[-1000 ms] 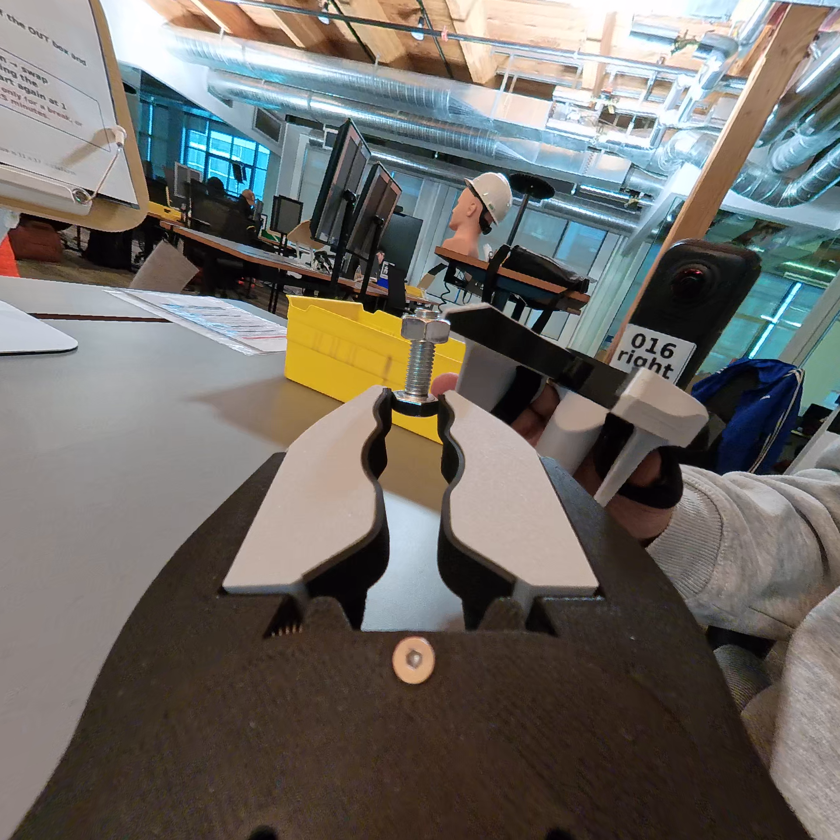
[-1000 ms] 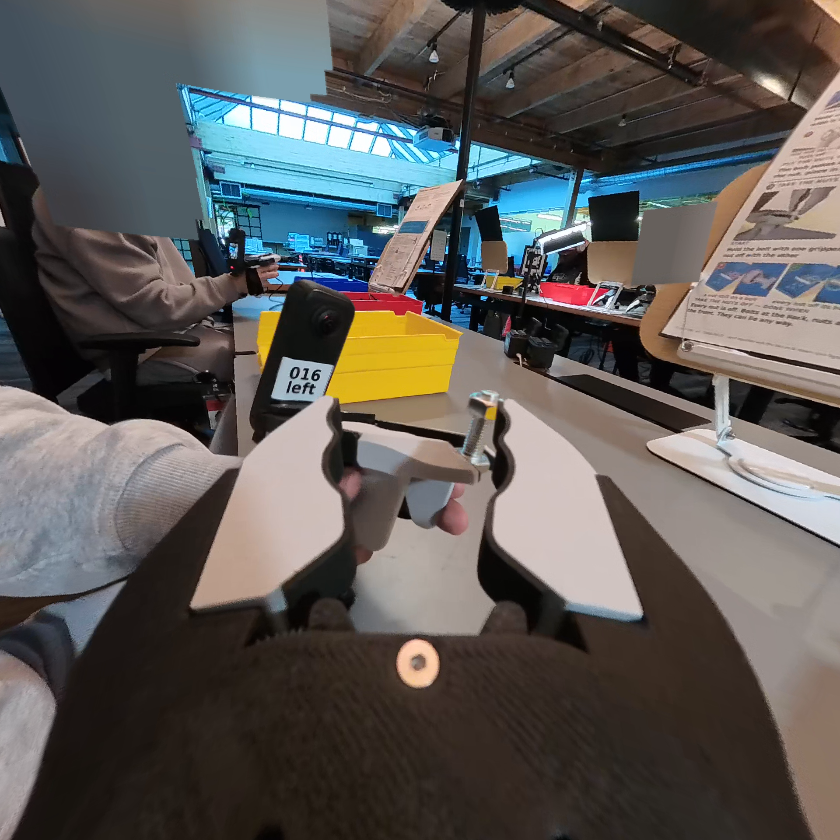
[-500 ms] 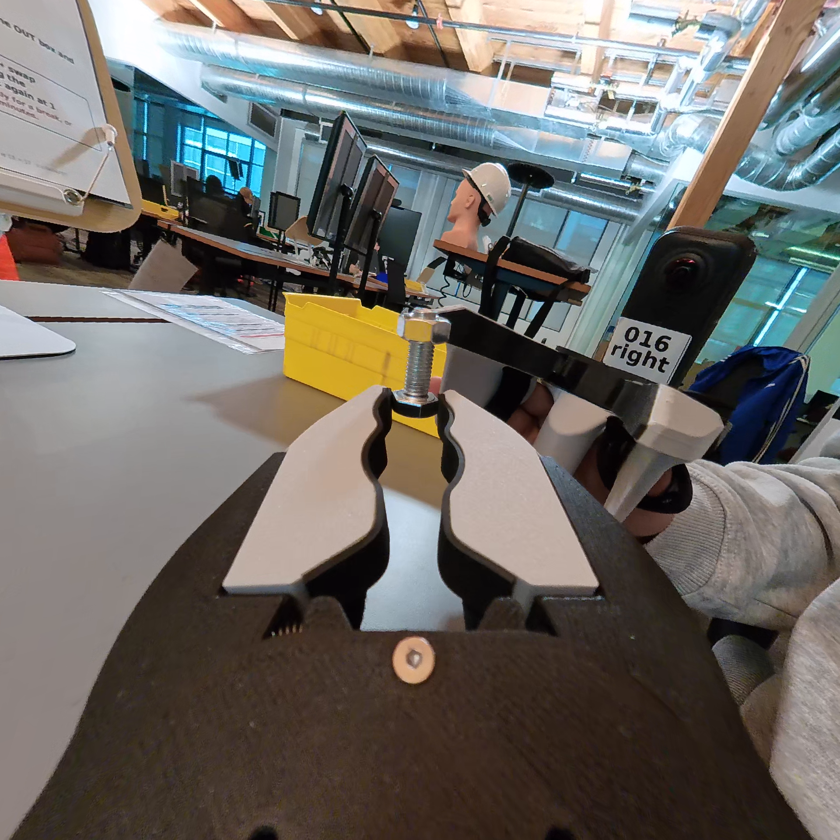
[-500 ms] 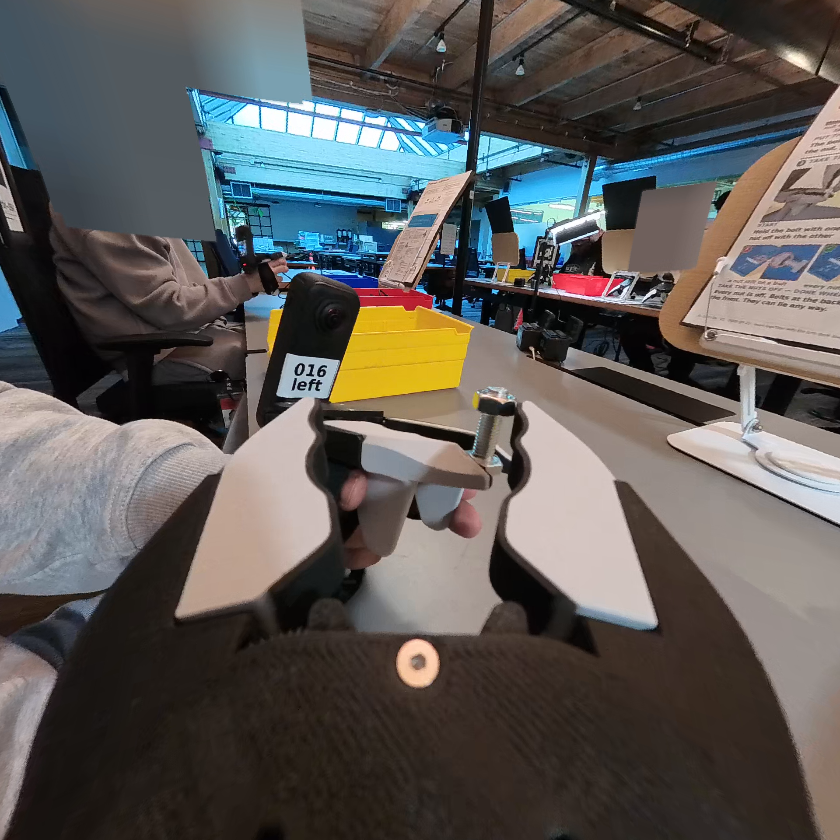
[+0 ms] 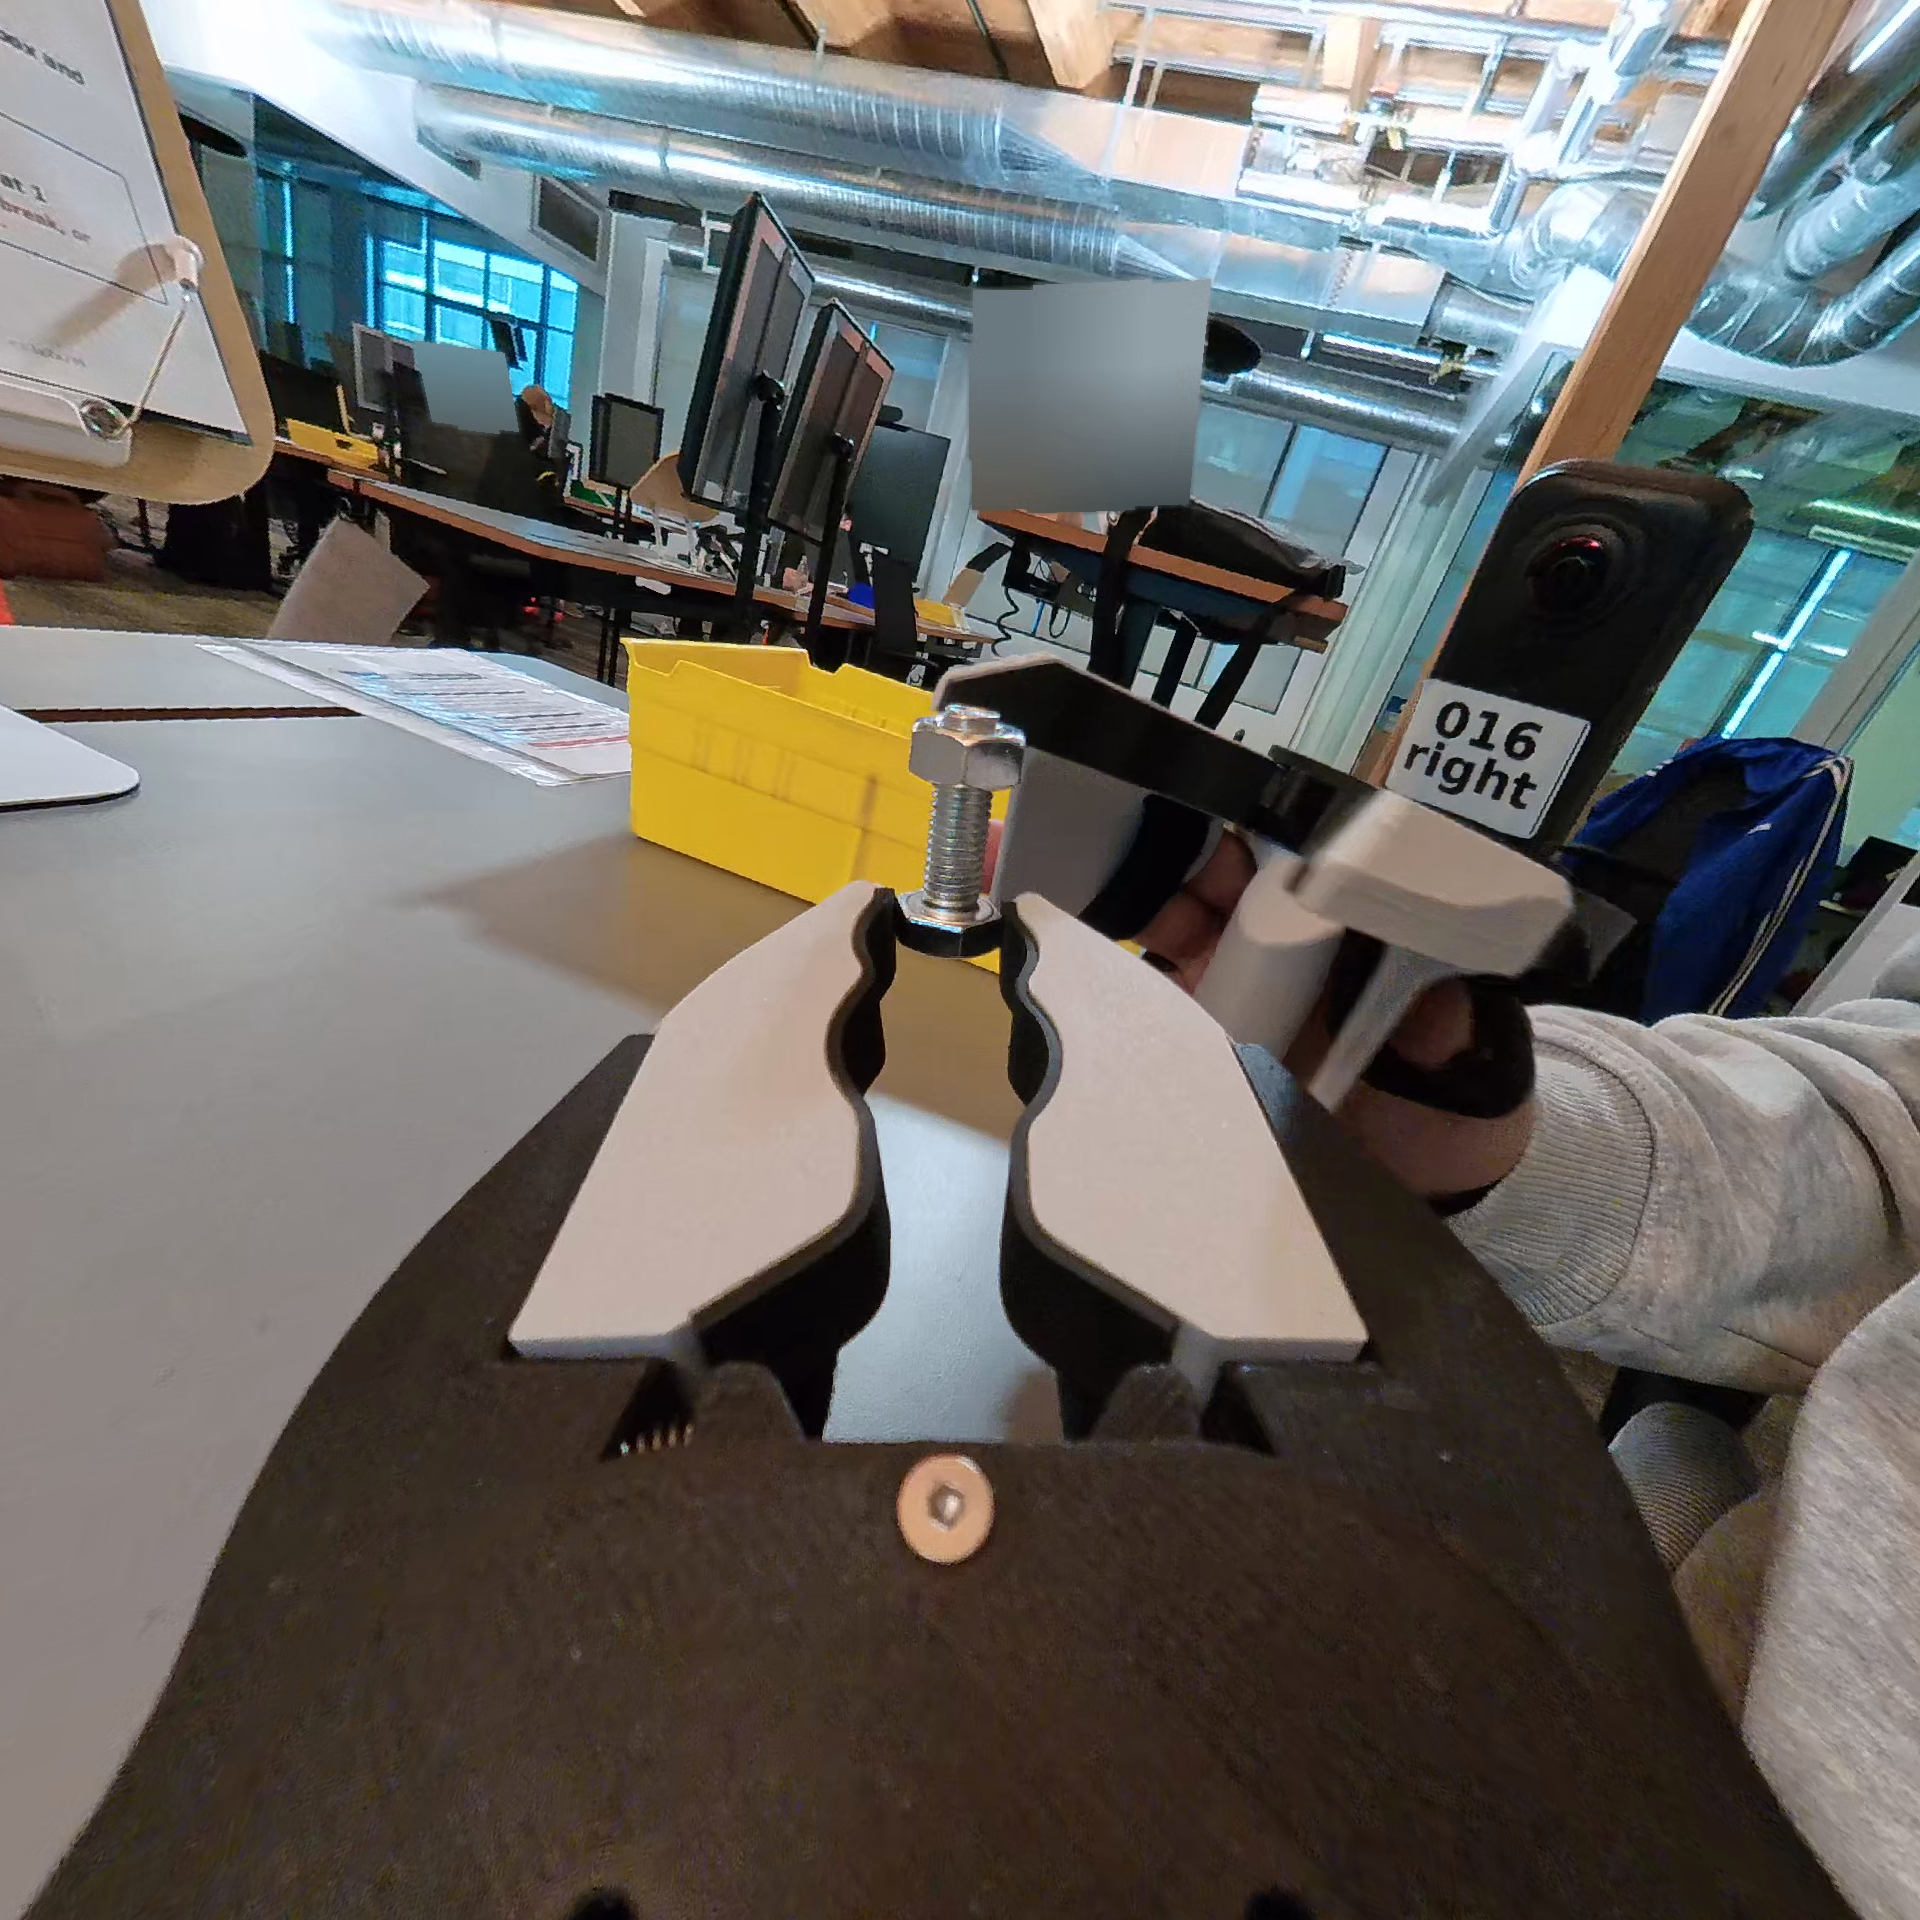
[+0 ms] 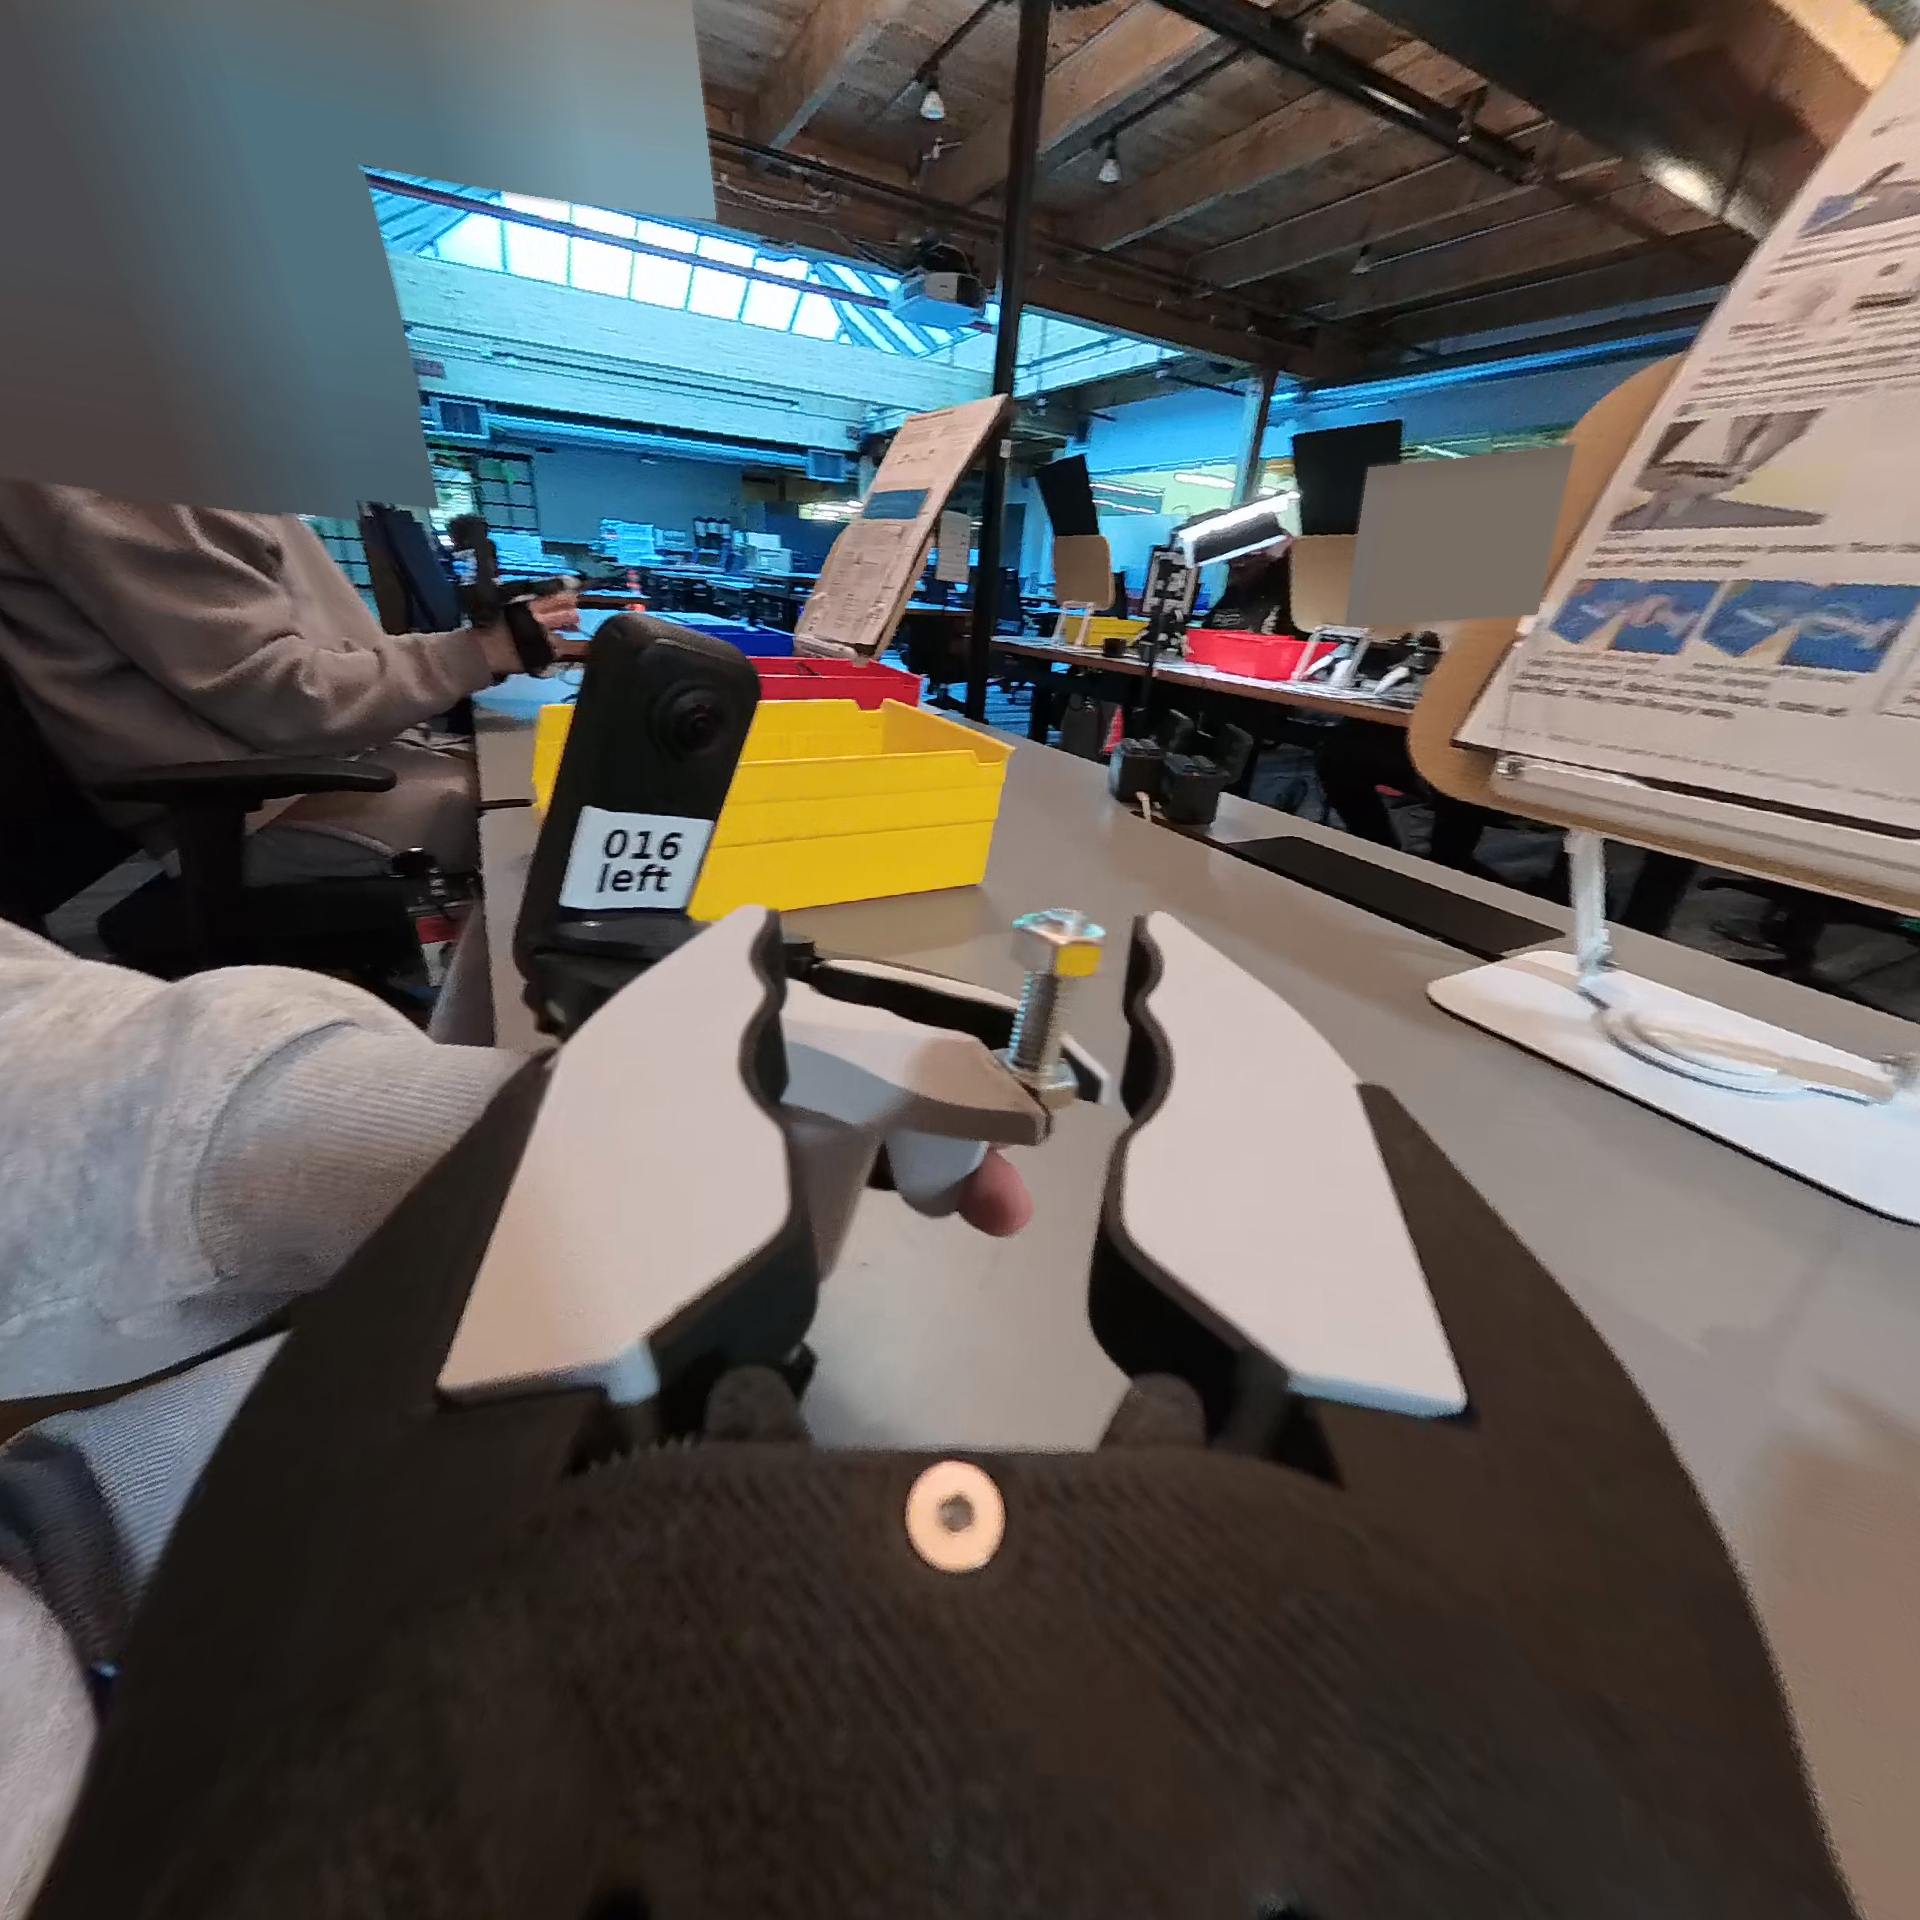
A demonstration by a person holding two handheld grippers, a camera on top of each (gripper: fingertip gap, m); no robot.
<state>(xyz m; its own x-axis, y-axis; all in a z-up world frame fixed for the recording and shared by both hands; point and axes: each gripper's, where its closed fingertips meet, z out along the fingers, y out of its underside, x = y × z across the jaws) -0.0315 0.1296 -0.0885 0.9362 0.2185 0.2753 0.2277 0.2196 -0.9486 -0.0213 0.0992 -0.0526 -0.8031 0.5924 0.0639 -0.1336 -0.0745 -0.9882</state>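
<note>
left claw (image 5: 943, 925) is clamped on the lower end of a bolt (image 5: 958, 831): tips pinch the hex part at the bottom, shank stands upright above them, a hex nut (image 5: 966, 750) sits at the top. bolt is up off the grey counter (image 5: 260, 987), held between the two claws

right claw (image 6: 951, 1023) is spread wide, nothing in it. in the right wrist view the bolt (image 6: 1044, 1003) stands in the gap near the right-side finger (image 6: 1247, 1174), apart from both. in the left wrist view one right claw finger (image 5: 1049, 821) sits just beside the nut; can't tell if they touch

person's hand (image 5: 1382, 997) in a grey sleeve works the right claw's handle, black camera (image 5: 1579, 665) with a white label sits above it

past the bolt: yellow bin (image 5: 769, 779) on the counter, a paper sheet (image 5: 436, 696) lies flat left of it. clipboard stand (image 6: 1704, 644) with an instruction sheet sits at the right edge of the right wrist view

further back: desks with monitors (image 5: 779, 374), a seated person (image 6: 239, 665) in a chair
</note>
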